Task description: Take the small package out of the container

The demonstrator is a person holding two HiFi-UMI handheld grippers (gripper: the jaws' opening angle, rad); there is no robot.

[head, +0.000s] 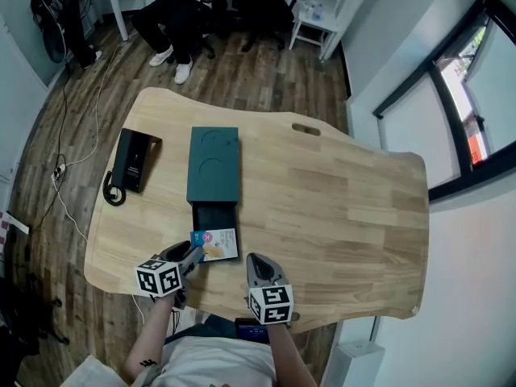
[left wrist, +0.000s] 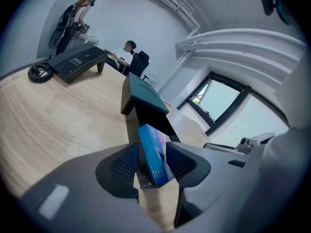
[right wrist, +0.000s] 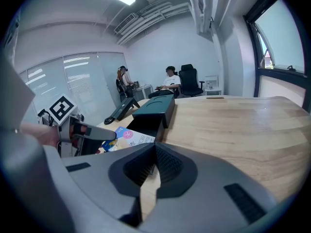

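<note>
The small blue and white package (head: 216, 244) lies on the wooden table (head: 339, 208), just in front of the dark green container (head: 214, 164), whose black drawer (head: 214, 216) stands pulled out. My left gripper (head: 192, 256) is at the package's left edge. In the left gripper view the package (left wrist: 150, 140) sits tilted between the jaws of the left gripper (left wrist: 153, 150), with a gap at the left pad, so the jaws are open around it. My right gripper (head: 260, 268) rests to the right of the package, shut and empty, its pads meeting (right wrist: 154, 161).
A black desk phone (head: 133, 161) with a coiled cord stands left of the container. The table's front edge runs just below both grippers. People sit at desks and chairs beyond the far end of the table (head: 181, 14).
</note>
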